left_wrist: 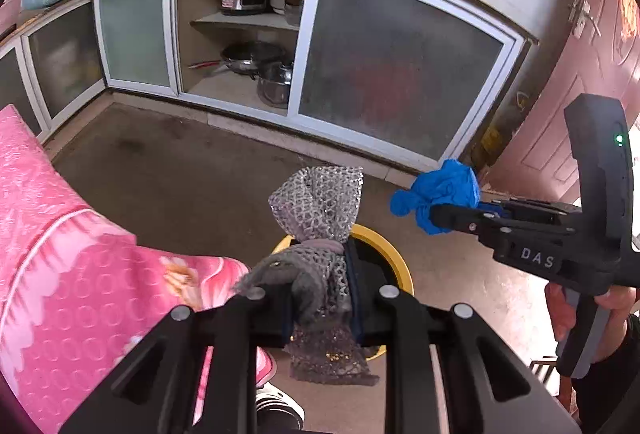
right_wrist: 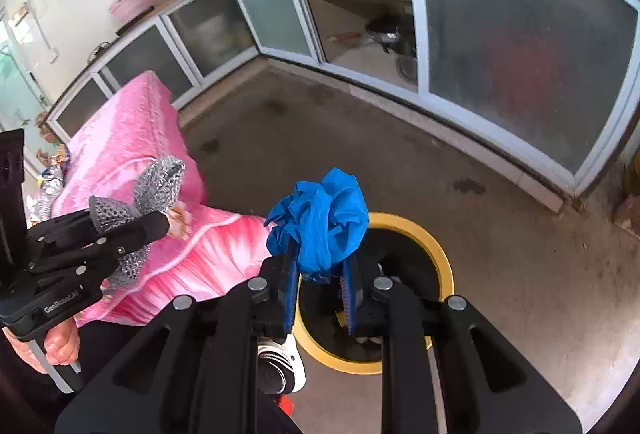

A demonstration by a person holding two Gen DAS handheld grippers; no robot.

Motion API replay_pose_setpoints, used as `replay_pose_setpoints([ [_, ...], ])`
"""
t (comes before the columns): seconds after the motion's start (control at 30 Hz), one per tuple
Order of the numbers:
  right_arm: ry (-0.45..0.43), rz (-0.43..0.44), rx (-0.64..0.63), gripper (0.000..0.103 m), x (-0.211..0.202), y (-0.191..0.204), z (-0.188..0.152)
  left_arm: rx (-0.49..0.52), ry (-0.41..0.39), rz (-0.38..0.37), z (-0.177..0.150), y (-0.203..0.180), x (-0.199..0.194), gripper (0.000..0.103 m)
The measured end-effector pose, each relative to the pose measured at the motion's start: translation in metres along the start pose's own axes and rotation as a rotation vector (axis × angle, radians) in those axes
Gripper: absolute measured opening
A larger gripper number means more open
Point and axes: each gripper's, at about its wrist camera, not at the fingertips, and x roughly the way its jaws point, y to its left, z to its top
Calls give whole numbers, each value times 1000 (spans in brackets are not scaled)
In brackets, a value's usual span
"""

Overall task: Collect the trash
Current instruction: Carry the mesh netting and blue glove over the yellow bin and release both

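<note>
My left gripper (left_wrist: 320, 298) is shut on a grey mesh wrapper (left_wrist: 316, 209), held above the yellow-rimmed trash bin (left_wrist: 396, 254) on the floor. The wrapper also shows in the right wrist view (right_wrist: 156, 185), where the left gripper (right_wrist: 160, 222) is over the pink table edge. My right gripper (right_wrist: 322, 274) is shut on a crumpled blue plastic bag (right_wrist: 320, 218), just above the bin (right_wrist: 436, 246). In the left wrist view the blue bag (left_wrist: 440, 193) and right gripper (left_wrist: 436, 213) hang to the right of the bin.
A table with a pink flowered cloth (left_wrist: 60, 234) stands on the left. Kitchen cabinets with frosted sliding doors (left_wrist: 392, 65) line the back; one open bay holds pots (left_wrist: 256, 61). A pink door (left_wrist: 580, 73) is on the right. The person's shoe (right_wrist: 280, 366) is beside the bin.
</note>
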Motion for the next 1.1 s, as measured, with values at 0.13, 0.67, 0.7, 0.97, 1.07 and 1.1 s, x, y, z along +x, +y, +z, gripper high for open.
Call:
replay_pose_setpoints([
  [0.13,48,-10,30,17,17,-12,-6,-6,61,-17,-5,-5,28,19],
  [0.67,228,-66,116,17,91,-44,-20,-11,220,9,-12,-6,121,19],
  [0.7,235,-72,117,18,95,-46,-21,-10,225,8,-12,-5,125,20],
  [0.97,307,-95,172,56,113,-65,-32,-17,183,35,-13,-4,120,86],
  [1.07,308,-125,179,56,104,-70,-38,-33,180,19,-12,-4,114,88],
  [1.1,291,-139,182,56,97,-71,-39,-35,175,13,-12,-3,111,88],
])
